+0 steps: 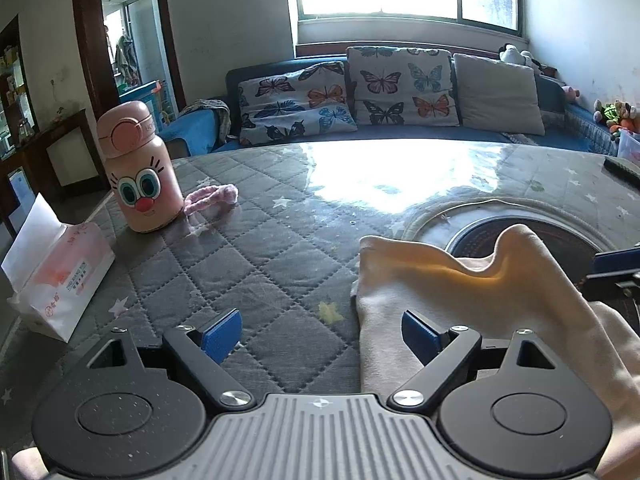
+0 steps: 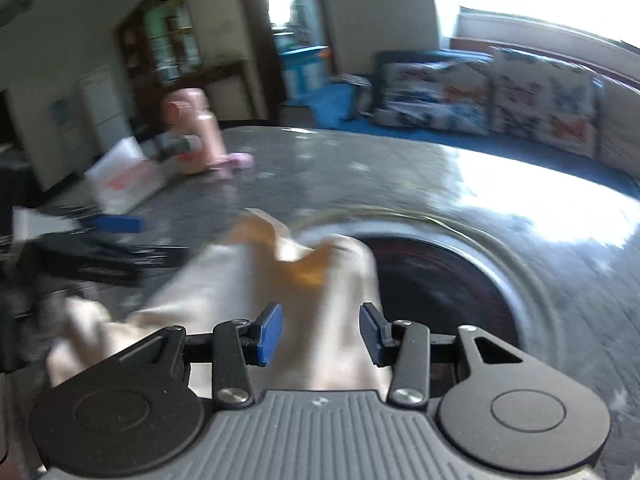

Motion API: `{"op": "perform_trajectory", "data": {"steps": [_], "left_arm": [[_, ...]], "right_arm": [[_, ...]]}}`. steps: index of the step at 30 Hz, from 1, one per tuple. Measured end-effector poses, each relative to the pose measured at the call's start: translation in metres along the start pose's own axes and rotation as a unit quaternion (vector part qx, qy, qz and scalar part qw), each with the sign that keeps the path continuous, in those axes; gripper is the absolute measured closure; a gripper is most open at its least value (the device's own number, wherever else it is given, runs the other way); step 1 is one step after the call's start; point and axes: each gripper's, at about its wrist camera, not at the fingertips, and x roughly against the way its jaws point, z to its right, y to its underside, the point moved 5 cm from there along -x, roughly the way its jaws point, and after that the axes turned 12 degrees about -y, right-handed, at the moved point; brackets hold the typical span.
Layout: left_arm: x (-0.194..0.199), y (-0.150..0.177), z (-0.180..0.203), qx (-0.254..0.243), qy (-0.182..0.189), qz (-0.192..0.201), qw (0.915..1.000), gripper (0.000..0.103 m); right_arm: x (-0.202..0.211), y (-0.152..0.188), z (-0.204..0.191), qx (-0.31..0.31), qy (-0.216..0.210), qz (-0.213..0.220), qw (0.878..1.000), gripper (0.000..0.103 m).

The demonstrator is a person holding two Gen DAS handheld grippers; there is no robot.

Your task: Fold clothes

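The left claw [image 1: 322, 336] gapes wide and empty; the right claw [image 2: 321, 334], blurred, stands partly spread.

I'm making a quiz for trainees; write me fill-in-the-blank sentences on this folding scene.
1. The left gripper has its jaws ____.
2. The bottle with the cartoon face is ____ in colour.
3. The cloth partly covers a dark ____ plate.
4. The cushions carry a ____ print.

Missing words: open; pink; round; butterfly
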Motion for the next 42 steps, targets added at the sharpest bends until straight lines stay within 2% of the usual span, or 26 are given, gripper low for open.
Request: {"op": "perform_trajectory", "data": {"steps": [6, 15, 18, 19, 20, 24, 28, 33, 35, 37, 40, 42], "left_arm": [[-0.002, 0.001, 0.004, -0.003, 0.0, -0.005, 1.0, 0.013], [-0.004, 0.002, 0.006, -0.005, 0.001, -0.008, 1.0, 0.012], [-0.004, 0.002, 0.005, -0.004, -0.001, -0.008, 1.0, 0.012], [-0.004, 0.003, 0.004, -0.003, -0.001, -0.009, 1.0, 0.012], [-0.004, 0.003, 0.004, -0.002, -0.001, -0.009, 1.0, 0.012], [-0.002, 0.004, 0.003, 0.0, 0.0, -0.009, 1.0, 0.012], [0.001, 0.005, 0.003, 0.002, 0.002, -0.008, 1.0, 0.012], [0.003, 0.005, 0.003, 0.003, 0.004, -0.007, 1.0, 0.01], [0.002, 0.004, 0.003, 0.004, 0.004, -0.008, 1.0, 0.01], [0.001, 0.004, 0.004, 0.004, 0.005, -0.009, 0.9999, 0.009], [-0.002, 0.003, 0.007, 0.001, 0.006, -0.011, 0.9999, 0.008], [-0.004, 0.003, 0.011, -0.002, 0.008, -0.012, 0.9999, 0.008]], "right_arm": [[-0.005, 0.008, 0.035, -0.053, 0.006, 0.002, 0.999, 0.074], [-0.037, 0.003, 0.025, -0.03, -0.008, -0.013, 0.999, 0.076], [-0.044, 0.002, 0.023, -0.026, -0.007, -0.017, 0.999, 0.082], [-0.044, 0.002, 0.023, -0.026, -0.006, -0.016, 1.0, 0.088], [-0.044, 0.002, 0.023, -0.024, -0.002, -0.014, 1.0, 0.099], [-0.039, -0.002, 0.019, -0.009, 0.021, -0.006, 1.0, 0.101], [-0.035, -0.007, 0.015, 0.001, 0.024, 0.0, 1.0, 0.1], [-0.044, -0.008, 0.022, -0.01, 0.015, -0.004, 1.0, 0.092], [-0.049, -0.007, 0.026, -0.019, 0.014, -0.004, 1.0, 0.082], [-0.052, -0.006, 0.029, -0.027, 0.009, -0.005, 1.0, 0.079], [-0.053, -0.004, 0.032, -0.038, -0.003, -0.003, 0.999, 0.081], [-0.051, -0.004, 0.029, -0.032, 0.002, -0.003, 0.999, 0.094]]}}
